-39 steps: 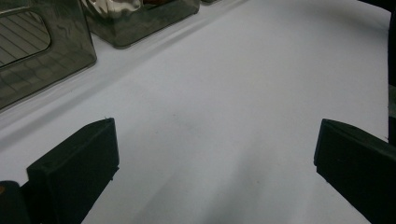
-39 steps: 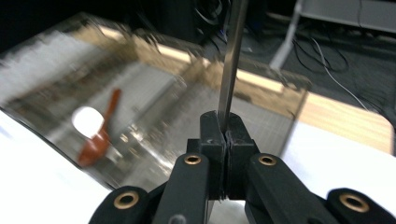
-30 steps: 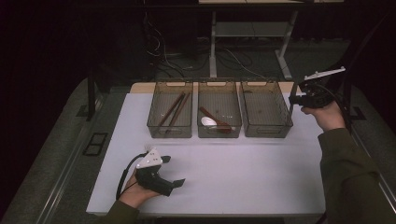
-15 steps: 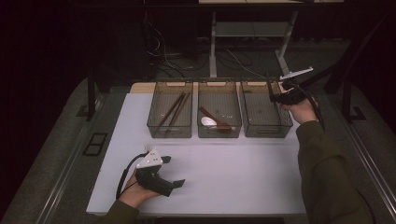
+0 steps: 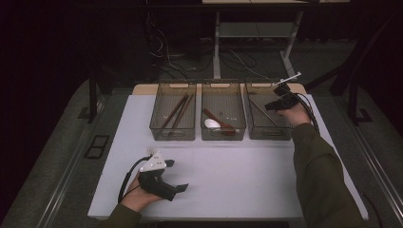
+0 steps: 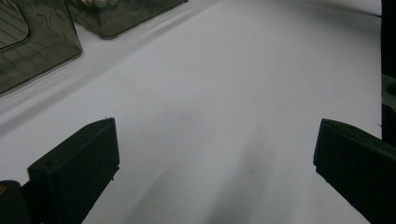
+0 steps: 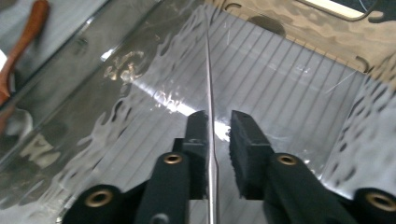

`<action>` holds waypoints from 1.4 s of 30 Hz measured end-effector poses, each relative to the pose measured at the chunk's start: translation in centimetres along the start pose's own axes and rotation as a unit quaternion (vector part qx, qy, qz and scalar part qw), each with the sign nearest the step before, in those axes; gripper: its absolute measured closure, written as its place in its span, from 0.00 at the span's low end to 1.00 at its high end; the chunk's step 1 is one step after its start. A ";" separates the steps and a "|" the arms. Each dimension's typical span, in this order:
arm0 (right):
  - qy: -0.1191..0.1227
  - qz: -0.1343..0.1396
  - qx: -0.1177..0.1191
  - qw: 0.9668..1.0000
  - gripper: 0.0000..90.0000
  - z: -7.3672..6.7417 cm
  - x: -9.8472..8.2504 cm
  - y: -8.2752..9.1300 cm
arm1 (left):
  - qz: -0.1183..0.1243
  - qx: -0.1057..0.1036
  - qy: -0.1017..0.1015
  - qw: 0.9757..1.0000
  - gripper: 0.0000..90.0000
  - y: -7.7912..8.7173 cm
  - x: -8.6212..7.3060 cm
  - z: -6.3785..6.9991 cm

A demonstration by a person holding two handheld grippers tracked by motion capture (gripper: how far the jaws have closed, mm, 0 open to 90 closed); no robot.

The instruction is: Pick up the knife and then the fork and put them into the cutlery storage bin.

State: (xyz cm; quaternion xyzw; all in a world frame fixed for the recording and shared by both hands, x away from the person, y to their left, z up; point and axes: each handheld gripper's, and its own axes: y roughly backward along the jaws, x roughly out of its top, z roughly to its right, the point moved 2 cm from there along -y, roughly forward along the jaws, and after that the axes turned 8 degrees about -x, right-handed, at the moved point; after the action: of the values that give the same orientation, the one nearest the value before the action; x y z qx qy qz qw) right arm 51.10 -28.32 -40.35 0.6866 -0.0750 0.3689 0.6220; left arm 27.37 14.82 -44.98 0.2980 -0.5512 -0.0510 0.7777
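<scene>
My right gripper (image 5: 271,105) hangs over the right-hand clear bin (image 5: 285,134), tips pointing down into it. A thin metal utensil (image 7: 208,70), seen edge-on, stands between its jaws and slants down to the bin floor (image 5: 259,112). The jaws of the right gripper (image 7: 219,119) have just been opening; the utensil leans on the left pad (image 7: 198,123) with a gap to the other pad. My left gripper (image 5: 183,187) rests open on the white table (image 5: 247,175) near the front left, and in its own view the left gripper (image 6: 215,163) has bare table between its jaws.
The left bin (image 5: 159,130) holds brown chopsticks (image 5: 175,111). The middle bin (image 5: 223,137) holds a white spoon (image 5: 211,123) and a wooden spoon (image 5: 219,122). All three bins stand in a row at the table's far edge. Table legs and cables lie beyond.
My right hand has come left and down from beyond the table's right edge to over the right bin. The left hand has stayed put.
</scene>
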 end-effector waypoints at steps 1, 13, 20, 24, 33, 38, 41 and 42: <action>-0.004 0.004 0.003 1.000 0.75 0.1 -0.1 0.2 | 0.001 0.000 0.000 1.000 0.00 0.0 0.0 0.0; -0.031 0.099 0.067 0.992 0.32 -0.6 -1.9 5.1 | 0.002 0.010 0.005 1.000 0.00 0.2 0.0 -0.1; -0.027 0.144 0.080 0.986 0.21 -1.7 -3.6 8.2 | 0.000 0.018 0.004 1.000 0.00 0.4 0.1 -0.1; -0.012 0.164 0.075 0.984 0.16 -2.9 -5.1 9.5 | -0.006 0.029 0.010 1.000 0.00 0.7 0.0 -0.4; -0.005 0.180 0.077 0.981 0.16 -5.3 -9.1 10.6 | -0.007 0.043 0.016 0.999 0.02 1.2 0.0 -0.7; 0.005 0.181 0.068 0.981 0.16 -6.8 -12.1 10.0 | -0.016 0.055 0.019 0.998 0.07 1.5 -0.1 -0.9; 0.019 0.171 0.065 0.983 0.16 -7.6 -13.7 9.5 | -0.021 0.061 0.017 0.998 0.13 1.7 -0.2 -1.0; 0.020 0.171 0.065 0.983 0.16 -7.8 -14.3 9.4 | -0.021 0.062 0.018 0.998 0.15 1.7 -0.1 -1.0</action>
State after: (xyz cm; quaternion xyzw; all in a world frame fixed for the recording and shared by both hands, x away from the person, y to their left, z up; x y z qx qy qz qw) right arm 32.40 -28.35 -41.75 0.6947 -0.1544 0.4877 0.5056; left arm 27.79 16.70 -44.42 0.3582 -0.5331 -0.0276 0.7660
